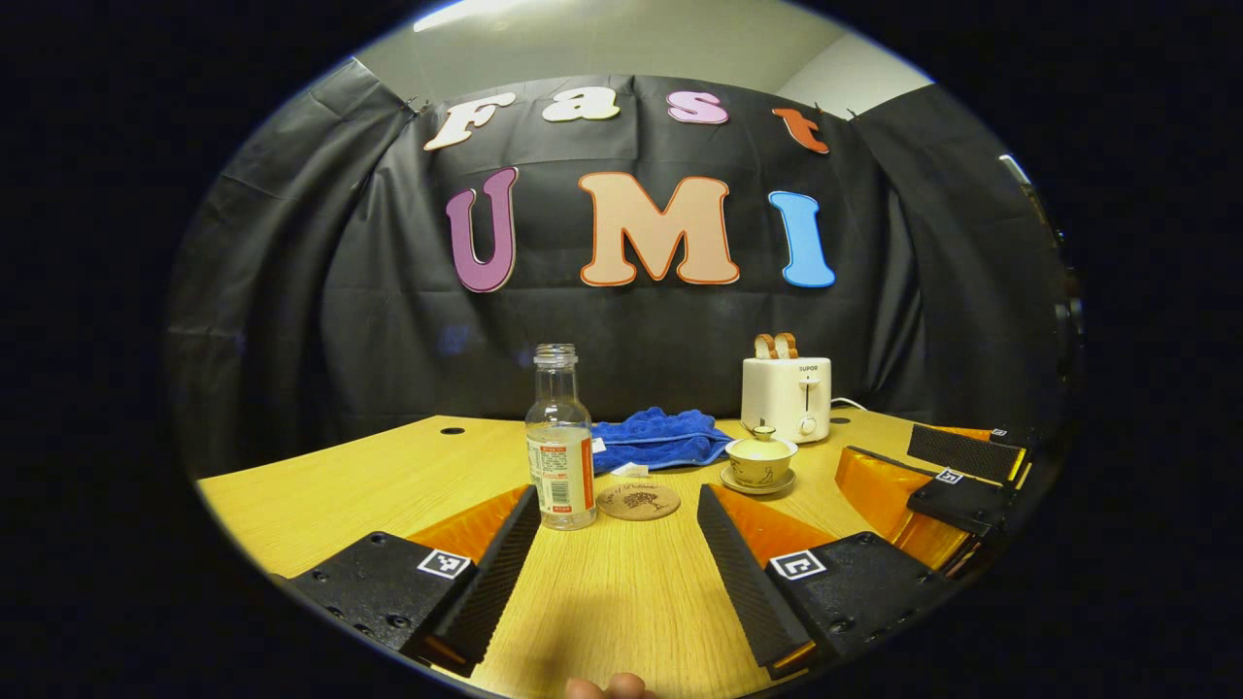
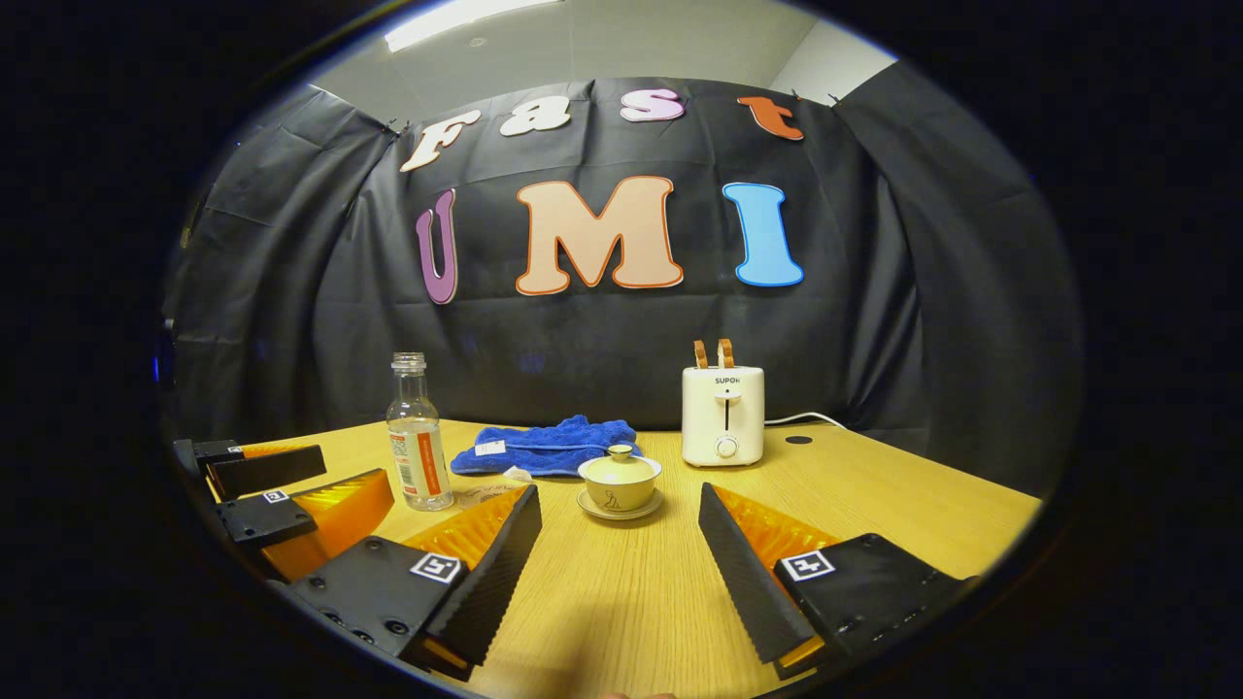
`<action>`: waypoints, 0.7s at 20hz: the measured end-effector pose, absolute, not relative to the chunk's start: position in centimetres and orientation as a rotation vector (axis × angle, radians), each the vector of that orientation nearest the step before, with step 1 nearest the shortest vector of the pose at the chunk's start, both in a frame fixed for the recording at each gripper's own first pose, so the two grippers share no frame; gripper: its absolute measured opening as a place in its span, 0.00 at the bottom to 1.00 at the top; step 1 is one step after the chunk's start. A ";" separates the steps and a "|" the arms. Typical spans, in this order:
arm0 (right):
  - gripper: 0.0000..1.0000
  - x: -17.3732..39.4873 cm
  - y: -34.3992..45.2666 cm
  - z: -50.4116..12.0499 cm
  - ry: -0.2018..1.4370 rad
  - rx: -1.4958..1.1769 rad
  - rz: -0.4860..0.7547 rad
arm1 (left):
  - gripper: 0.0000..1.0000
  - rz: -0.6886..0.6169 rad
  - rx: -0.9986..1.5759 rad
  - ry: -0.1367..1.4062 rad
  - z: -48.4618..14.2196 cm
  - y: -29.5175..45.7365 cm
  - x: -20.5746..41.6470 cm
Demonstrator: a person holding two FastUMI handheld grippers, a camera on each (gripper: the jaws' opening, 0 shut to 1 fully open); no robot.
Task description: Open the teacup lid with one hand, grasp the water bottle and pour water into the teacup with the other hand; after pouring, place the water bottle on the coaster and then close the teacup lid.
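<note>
A clear water bottle (image 1: 560, 442) with a white and orange label stands uncapped on the wooden table, also seen in the right gripper view as the bottle (image 2: 418, 437). A round cork coaster (image 1: 638, 501) lies just right of it. The cream teacup (image 1: 761, 458) sits on its saucer with the lid on; in the right gripper view the teacup (image 2: 620, 482) is straight ahead. My left gripper (image 1: 619, 505) is open, short of the bottle and coaster. My right gripper (image 2: 620, 510) is open, just short of the teacup. The right gripper (image 1: 957, 481) appears at the right of the left gripper view.
A white toaster (image 1: 787, 396) with two slices of bread stands at the back, with a crumpled blue towel (image 1: 656, 437) beside it, behind the bottle and teacup. The left gripper (image 2: 277, 495) shows at the left of the right gripper view. A fingertip (image 1: 607, 687) shows at the bottom edge.
</note>
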State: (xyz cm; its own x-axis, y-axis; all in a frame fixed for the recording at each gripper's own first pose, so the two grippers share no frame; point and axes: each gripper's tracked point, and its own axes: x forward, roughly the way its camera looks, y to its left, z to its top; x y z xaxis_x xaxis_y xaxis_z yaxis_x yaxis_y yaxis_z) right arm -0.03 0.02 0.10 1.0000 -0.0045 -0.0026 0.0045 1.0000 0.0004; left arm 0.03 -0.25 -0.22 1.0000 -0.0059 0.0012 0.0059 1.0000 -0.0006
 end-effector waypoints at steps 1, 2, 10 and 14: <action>1.00 0.0 0.0 0.1 0.003 0.000 -0.005 | 0.96 -0.007 -0.001 -0.001 -0.2 -0.3 0.1; 1.00 0.0 0.0 0.1 0.003 0.001 -0.005 | 0.96 -0.008 -0.003 0.002 -0.2 -0.3 0.0; 1.00 0.7 -0.3 -0.3 0.008 0.002 0.016 | 0.95 -0.008 -0.003 0.002 -0.1 -0.3 0.0; 1.00 4.5 -0.9 0.1 0.010 0.001 0.028 | 0.96 -0.015 -0.001 -0.002 -0.1 -0.5 -0.1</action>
State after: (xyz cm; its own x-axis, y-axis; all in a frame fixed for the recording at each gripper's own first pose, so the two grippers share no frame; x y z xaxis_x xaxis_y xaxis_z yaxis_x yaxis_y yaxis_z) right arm 4.53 -0.92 0.05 0.9996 0.0280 -0.0103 -0.0280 0.9996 0.0013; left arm -0.05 -0.49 -0.10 0.9999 -0.0152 0.0020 0.0152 0.9999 -0.0009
